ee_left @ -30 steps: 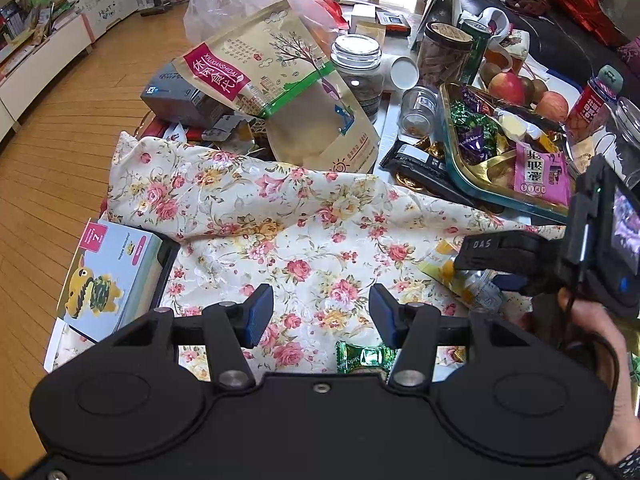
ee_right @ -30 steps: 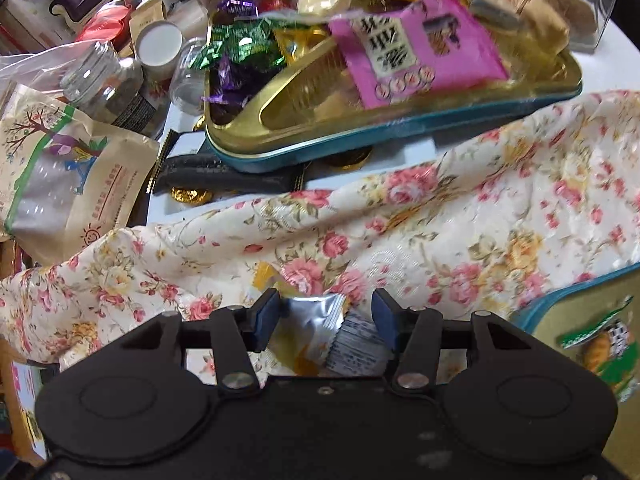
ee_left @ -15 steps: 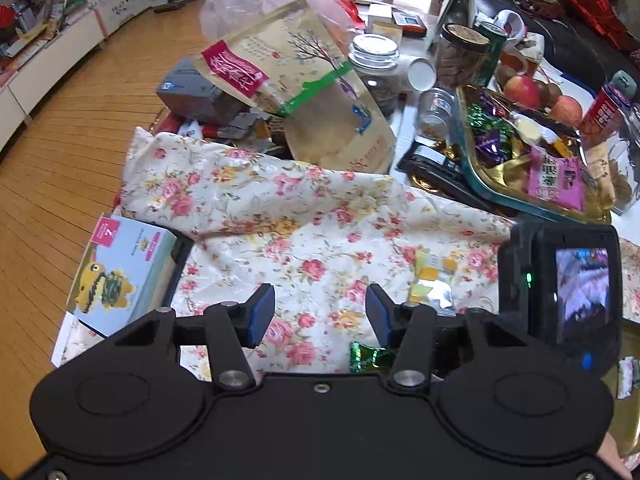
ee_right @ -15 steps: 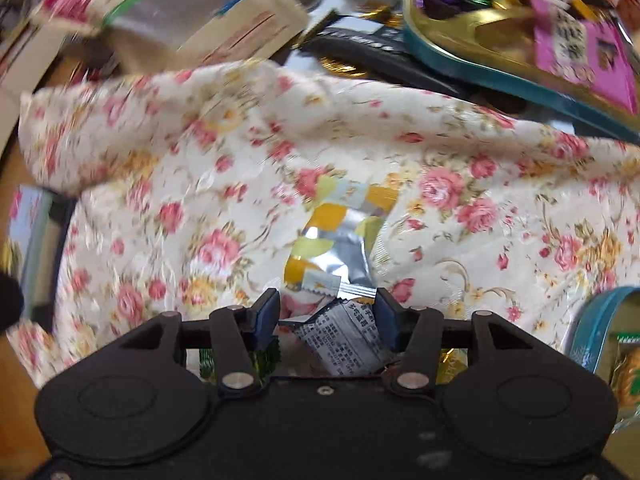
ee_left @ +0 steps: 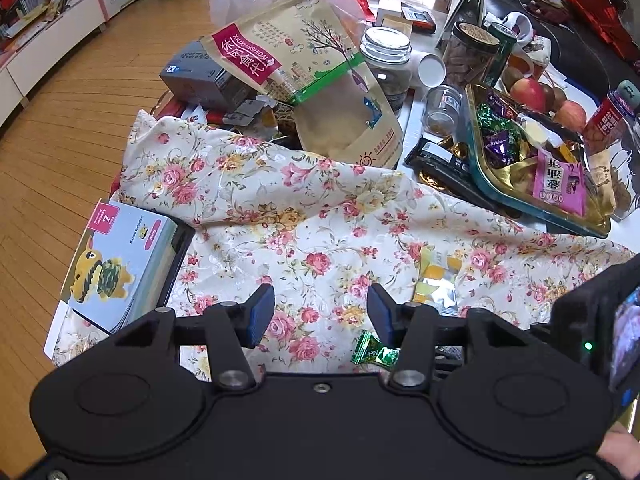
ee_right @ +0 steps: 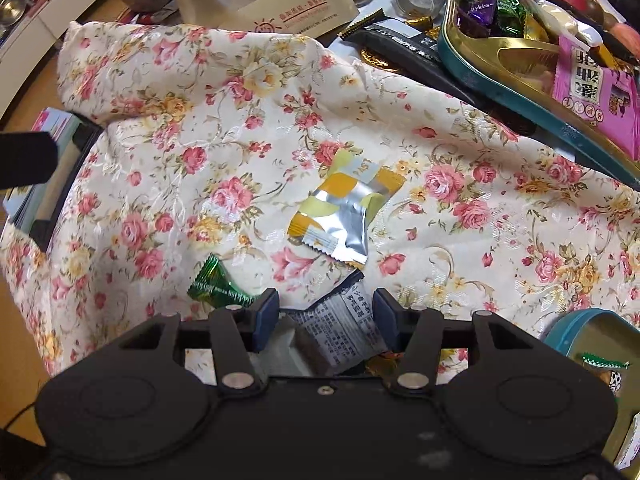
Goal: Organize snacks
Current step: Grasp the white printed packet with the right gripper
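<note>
While the right gripper (ee_right: 326, 306) points down at the floral cloth (ee_right: 168, 128), its jaws stand partly apart around a grey snack packet with printed text (ee_right: 344, 320); whether the pads press on that packet cannot be told from this view. Just left of it lies a green wrapped candy (ee_right: 216, 286), and a little farther out a yellow and silver snack packet (ee_right: 344, 208) rests flat on the cloth, apart from both. The left gripper (ee_left: 320, 312) hangs over the same cloth with its jaws partly apart and nothing between them; the green candy (ee_left: 374, 350) shows beside its right finger and the yellow and silver packet (ee_left: 436, 280) just beyond. At the left edge a boxed toy with a cartoon figure (ee_left: 120, 256) sits partly under the cloth. Farther back, a teal tin with a gold inner tray (ee_left: 486, 184) holds purple and green candies and a pink packet (ee_left: 560, 184). Beyond the cloth leans a large kraft paper pouch (ee_left: 320, 80), with a glass jar (ee_left: 386, 64) behind it.
</note>
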Tool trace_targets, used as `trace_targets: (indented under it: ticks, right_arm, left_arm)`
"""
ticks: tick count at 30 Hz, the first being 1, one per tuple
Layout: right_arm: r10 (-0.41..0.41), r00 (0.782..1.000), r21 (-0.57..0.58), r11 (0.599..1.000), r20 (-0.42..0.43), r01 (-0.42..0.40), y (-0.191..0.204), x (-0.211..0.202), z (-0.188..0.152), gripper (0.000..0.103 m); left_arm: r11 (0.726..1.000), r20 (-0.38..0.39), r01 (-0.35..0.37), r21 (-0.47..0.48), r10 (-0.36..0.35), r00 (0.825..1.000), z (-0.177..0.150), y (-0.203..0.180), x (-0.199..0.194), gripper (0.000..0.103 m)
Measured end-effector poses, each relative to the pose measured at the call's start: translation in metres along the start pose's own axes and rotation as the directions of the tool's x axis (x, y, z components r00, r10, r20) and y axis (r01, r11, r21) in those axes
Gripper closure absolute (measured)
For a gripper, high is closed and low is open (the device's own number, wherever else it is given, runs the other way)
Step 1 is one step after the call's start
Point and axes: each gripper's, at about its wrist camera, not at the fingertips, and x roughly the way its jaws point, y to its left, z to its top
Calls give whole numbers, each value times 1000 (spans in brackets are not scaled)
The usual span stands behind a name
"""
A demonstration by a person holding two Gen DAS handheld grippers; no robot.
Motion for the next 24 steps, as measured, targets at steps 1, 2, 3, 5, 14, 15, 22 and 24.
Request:
trace_targets:
  ticks: [1, 2, 3, 5, 14, 15, 22, 24]
  right_arm:
    - [-1, 1000, -12, 1000, 0, 1, -2, -3, -3, 48]
    - [-7, 1000, -25, 1000, -2, 7, -4, -4, -5, 48]
    - [-12, 1000, -33, 999, -5, 12, -5, -4, -7, 48]
    - [-20, 1000, -34, 999, -12, 20, -11, -6, -11, 48]
    - [-49, 999, 5, 999, -13, 49, -14, 4, -9, 49]
    - [-50, 999, 4, 999, -20, 50, -12, 5, -8, 52]
    - [-12, 1000, 88, 996, -4, 12, -21, -8, -8, 67]
    - [35, 999, 168, 985, 32, -40, -34, -22, -6, 67]
  left_arm:
    - [1000, -2, 1, 0, -1, 1000, 0, 1, 0, 46]
    - [1000, -3, 2, 0, -2, 1000, 0, 1, 0, 46]
    - [1000, -4, 4, -1, -4, 1000, 0, 2, 1, 46]
    - [1000, -7, 5, -4, -5, 1000, 0, 2, 1, 46]
    - [1000, -37, 19, 12, -18, 999, -3, -1, 7, 46]
    - [1000, -39, 17, 13, -17, 999, -3, -1, 7, 46]
    - [1000, -65, 23, -16, -24, 998, -1, 3, 14, 46]
    - [999, -78, 31, -16, -32, 996, -2, 1, 17, 46]
